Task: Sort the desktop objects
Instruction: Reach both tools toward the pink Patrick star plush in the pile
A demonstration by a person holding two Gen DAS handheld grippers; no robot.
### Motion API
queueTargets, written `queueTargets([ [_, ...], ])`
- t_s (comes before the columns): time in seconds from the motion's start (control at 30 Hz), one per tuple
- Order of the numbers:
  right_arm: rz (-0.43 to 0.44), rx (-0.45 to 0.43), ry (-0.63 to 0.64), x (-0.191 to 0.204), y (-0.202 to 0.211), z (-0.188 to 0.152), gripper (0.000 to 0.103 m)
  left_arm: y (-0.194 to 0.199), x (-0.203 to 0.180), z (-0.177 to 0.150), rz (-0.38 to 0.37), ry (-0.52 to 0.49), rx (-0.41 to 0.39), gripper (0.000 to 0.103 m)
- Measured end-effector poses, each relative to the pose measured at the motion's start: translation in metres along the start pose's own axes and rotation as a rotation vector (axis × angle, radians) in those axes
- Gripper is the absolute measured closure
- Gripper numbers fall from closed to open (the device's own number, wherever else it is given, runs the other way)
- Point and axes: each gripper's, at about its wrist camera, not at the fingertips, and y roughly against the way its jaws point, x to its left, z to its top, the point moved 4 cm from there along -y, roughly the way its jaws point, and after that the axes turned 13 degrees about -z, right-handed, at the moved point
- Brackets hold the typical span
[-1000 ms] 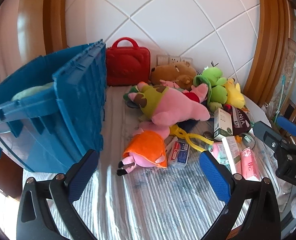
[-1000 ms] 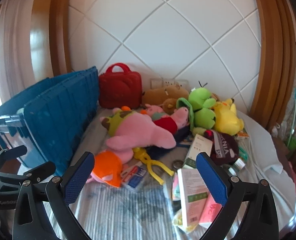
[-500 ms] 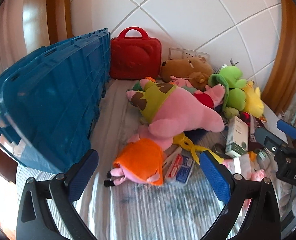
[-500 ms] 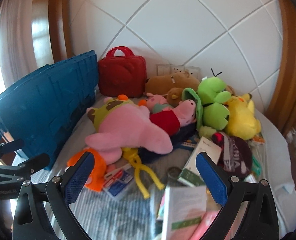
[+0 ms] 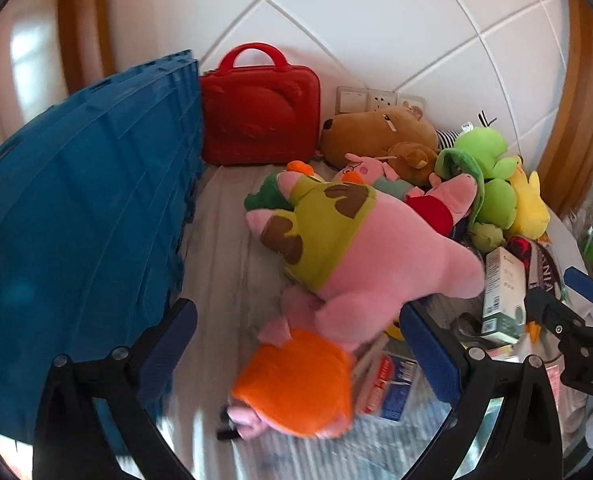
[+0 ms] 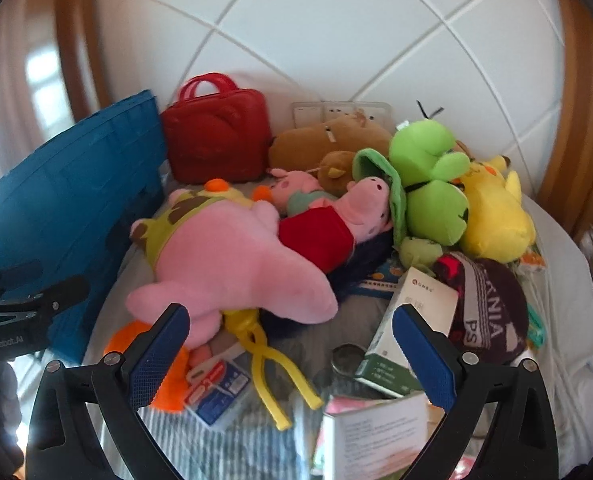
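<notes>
1. Desktop objects are lying in a loose heap on the striped tabletop (image 5: 224, 248): a big pink star plush (image 5: 360, 256) on top, an orange-dressed pig plush (image 5: 296, 384) nearest the left gripper (image 5: 296, 354), then a brown plush (image 5: 376, 132), green frog plush (image 5: 484, 176) and yellow plush (image 5: 530, 204) toward the wall. Flat items are poking out beside them, among them a blue-and-white packet (image 5: 392, 388) and a green-and-white box (image 5: 500, 296).
2. Both grippers are pushing in lower and closer than half a second ago. In the left wrist view the heap is filling more of the frame, and the blue crate (image 5: 76, 220) is now presenting only its side wall, with its opening gone from view.
3. Left gripper: released, jaws spread wide, nothing between the pads. The orange-dressed pig is sitting right in the gap between the fingers.
4. Right gripper (image 6: 292, 350): also released and empty. Between its fingers are lying yellow plastic tongs (image 6: 272, 356) and a small round tin (image 6: 346, 358), with the box just beside the right finger.
5. Reading: the approach is closing but no grasp has begun, so sorting of these items is not yet under way. The pig looks the likeliest left-hand pick; soft, easy to pinch.
6. Risk: the star plush is overlapping the pig, so a lift could drag it along.
</notes>
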Motion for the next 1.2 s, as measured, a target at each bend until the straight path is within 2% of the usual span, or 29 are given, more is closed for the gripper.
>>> queueTargets([
  [0.17,-0.072,0.036,-0.077,0.016,-0.019,-0.008,0.000,-0.031,0.024,0.012,-0.047,-0.058,0.042,0.000],
  [0.33,-0.109,0.090,-0.130,0.023,-0.037,-0.015,0.000,-0.057,0.036,0.021,-0.070,-0.049,0.060,0.000],
  [0.63,-0.104,0.222,-0.066,0.037,-0.092,-0.028,0.000,-0.104,0.026,0.006,-0.087,-0.050,0.151,0.000],
  [0.77,-0.071,0.257,-0.032,0.032,-0.115,-0.025,0.000,-0.113,0.010,0.004,-0.123,-0.023,0.163,0.000],
  [1.03,-0.097,0.196,-0.041,-0.032,-0.150,0.025,0.000,-0.137,-0.041,0.011,-0.140,0.009,0.185,0.000],
  [1.2,-0.050,0.165,-0.043,-0.053,-0.159,0.054,0.000,-0.140,-0.063,0.015,-0.145,-0.010,0.186,0.000],
])
